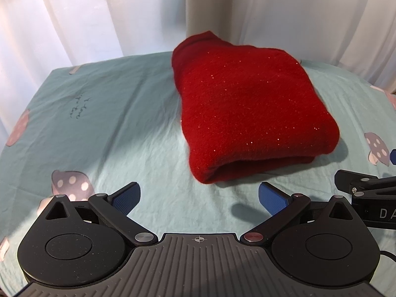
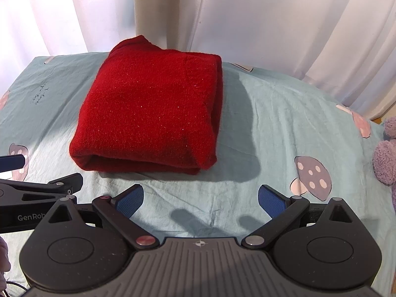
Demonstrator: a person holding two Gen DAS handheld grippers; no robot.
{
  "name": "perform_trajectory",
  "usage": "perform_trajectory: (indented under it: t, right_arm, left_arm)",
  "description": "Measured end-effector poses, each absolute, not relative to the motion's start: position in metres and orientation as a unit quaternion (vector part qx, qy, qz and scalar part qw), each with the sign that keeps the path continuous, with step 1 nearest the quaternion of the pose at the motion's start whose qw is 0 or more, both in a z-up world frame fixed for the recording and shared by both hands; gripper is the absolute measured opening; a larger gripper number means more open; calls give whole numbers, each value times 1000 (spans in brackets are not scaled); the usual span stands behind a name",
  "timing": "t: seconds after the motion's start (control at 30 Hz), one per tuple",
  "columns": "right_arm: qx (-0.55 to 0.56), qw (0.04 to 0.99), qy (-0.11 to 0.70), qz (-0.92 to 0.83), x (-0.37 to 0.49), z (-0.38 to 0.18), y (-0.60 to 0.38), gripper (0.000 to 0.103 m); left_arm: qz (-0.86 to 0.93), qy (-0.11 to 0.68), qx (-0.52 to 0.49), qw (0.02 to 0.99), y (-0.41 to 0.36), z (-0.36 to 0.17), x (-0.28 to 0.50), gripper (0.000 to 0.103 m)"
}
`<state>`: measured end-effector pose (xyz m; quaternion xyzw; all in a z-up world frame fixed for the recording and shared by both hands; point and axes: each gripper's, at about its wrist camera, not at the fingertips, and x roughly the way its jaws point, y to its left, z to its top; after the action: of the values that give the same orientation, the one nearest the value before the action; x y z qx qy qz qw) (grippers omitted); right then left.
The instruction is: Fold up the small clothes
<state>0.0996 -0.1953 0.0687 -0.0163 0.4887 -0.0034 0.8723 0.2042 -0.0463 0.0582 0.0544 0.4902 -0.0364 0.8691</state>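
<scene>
Nearest, the left gripper and right gripper both gape wide and empty, short of the folded red sweater on the mushroom-print sheet.

garment: red sweater is lying folded on the mushroom-print sheet
left gripper: jaws are standing wide apart — holding nothing — near the fold

Pale teal bedsheet with mushroom prints fills the lower frame, white curtains hang across the top, and a purple plush toy peeks in at right edge.
</scene>
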Motion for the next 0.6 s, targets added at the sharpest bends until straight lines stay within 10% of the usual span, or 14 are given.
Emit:
perform_trajectory:
  t: [0.6]
  right_arm:
    - [-22, 873, 487, -6, 99, 70, -195, 99]
  left_arm:
    - [-45, 495, 51, 866, -47, 58, 205, 103]
